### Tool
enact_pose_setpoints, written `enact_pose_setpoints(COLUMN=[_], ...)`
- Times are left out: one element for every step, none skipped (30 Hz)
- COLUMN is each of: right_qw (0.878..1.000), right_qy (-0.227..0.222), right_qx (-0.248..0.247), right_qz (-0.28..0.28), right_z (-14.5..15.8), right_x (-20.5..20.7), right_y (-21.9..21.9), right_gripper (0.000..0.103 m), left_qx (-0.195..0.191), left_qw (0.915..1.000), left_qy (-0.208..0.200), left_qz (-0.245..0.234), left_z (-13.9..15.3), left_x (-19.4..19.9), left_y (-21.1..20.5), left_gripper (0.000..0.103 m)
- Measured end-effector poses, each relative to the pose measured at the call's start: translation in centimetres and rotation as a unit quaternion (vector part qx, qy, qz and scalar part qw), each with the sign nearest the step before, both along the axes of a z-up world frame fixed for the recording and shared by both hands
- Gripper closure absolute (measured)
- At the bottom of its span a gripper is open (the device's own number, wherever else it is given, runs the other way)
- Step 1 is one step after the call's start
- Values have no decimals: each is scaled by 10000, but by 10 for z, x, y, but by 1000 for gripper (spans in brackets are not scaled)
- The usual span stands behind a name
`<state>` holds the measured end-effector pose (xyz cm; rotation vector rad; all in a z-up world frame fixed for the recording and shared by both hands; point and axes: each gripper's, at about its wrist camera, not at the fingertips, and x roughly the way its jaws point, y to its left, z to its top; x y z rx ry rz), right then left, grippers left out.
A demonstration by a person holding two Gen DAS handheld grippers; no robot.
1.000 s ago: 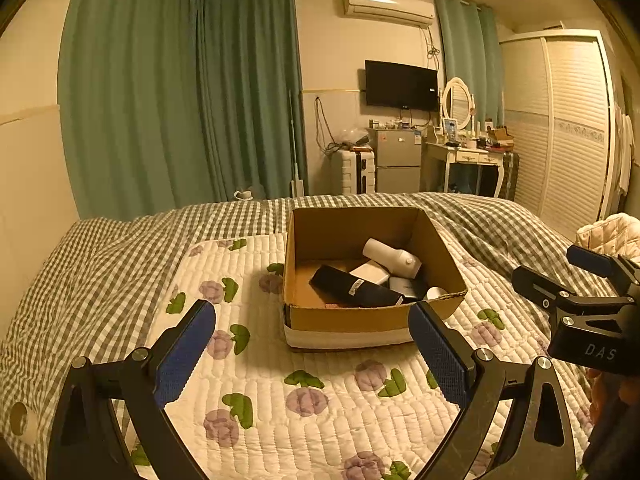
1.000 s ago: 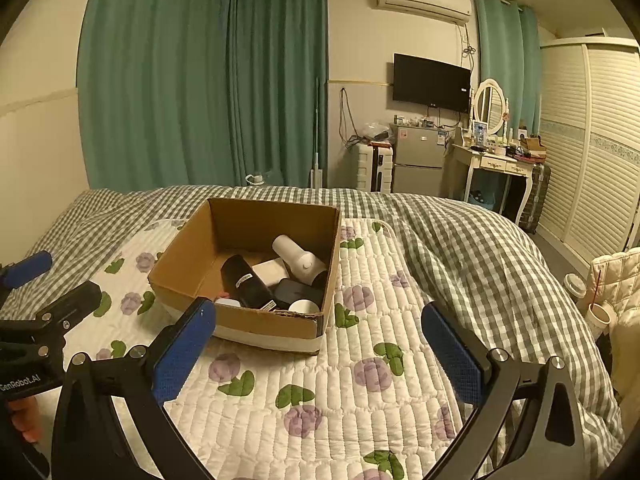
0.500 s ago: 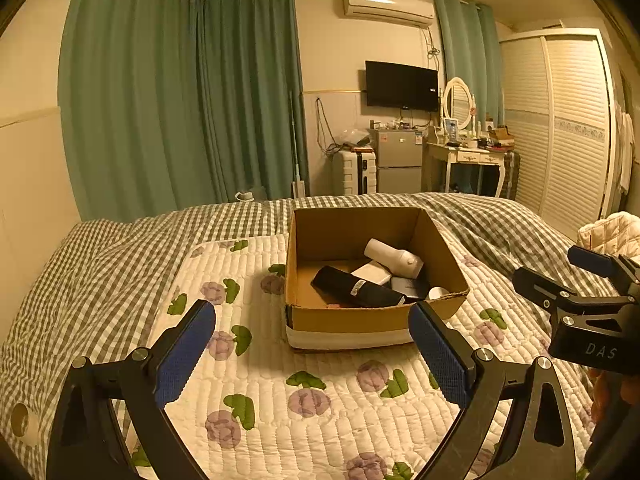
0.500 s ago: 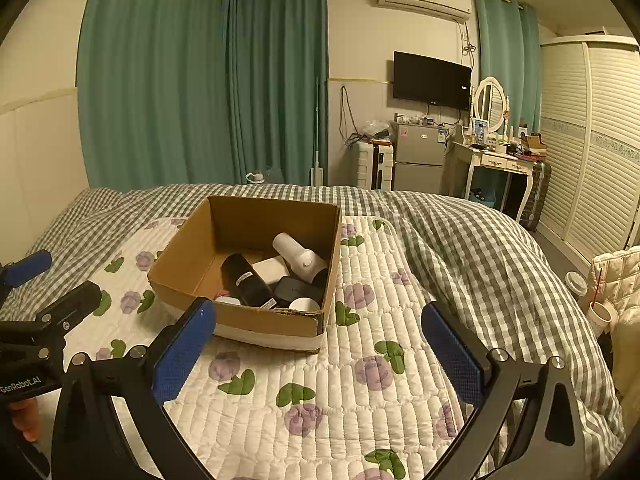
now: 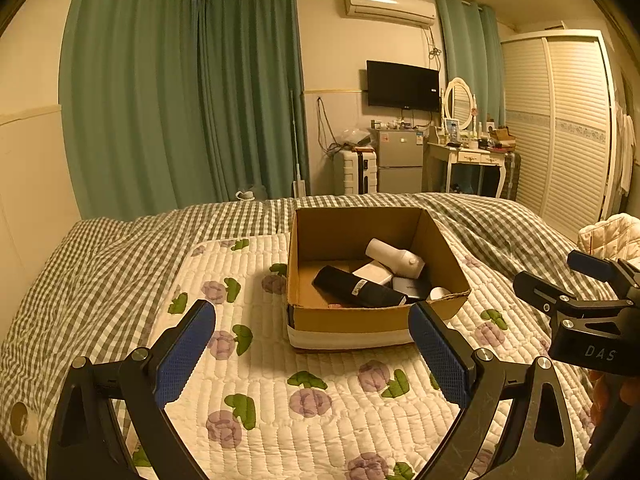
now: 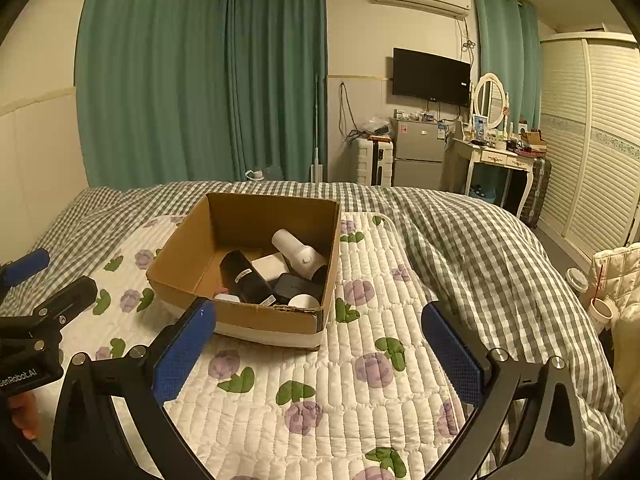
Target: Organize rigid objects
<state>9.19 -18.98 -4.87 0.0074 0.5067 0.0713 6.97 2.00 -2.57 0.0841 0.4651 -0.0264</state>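
Left wrist view, cardboard box (image 5: 360, 320) on quilt (image 5: 280, 400), left claw (image 5: 312, 344) spread wide

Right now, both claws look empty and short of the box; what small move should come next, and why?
Probably ease the left claw forward over the box toward the black case. Both claws are open and empty, and that case lies on top, nearest the left one.
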Motion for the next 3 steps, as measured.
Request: enact_pose_setpoints(right_qw=[10000,10000,10000], right_qy=[2,4,6], right_qx=[-11,-12,1], right_qz=[-6,-6,-4], right_z=[0,-1,-1], right_x=[0,0,0], right_y=[0,0,0], right_gripper=[0,0,0], left_qx=[-1,-7,-12], left_qw=[10000,10000,10000], left_qy=[1,3,7], left_qz=[0,-18,-10], left_z=[0,0,0], left_x=[0,0,0], left_y=[0,0,1], left_gripper=[4,4,4])
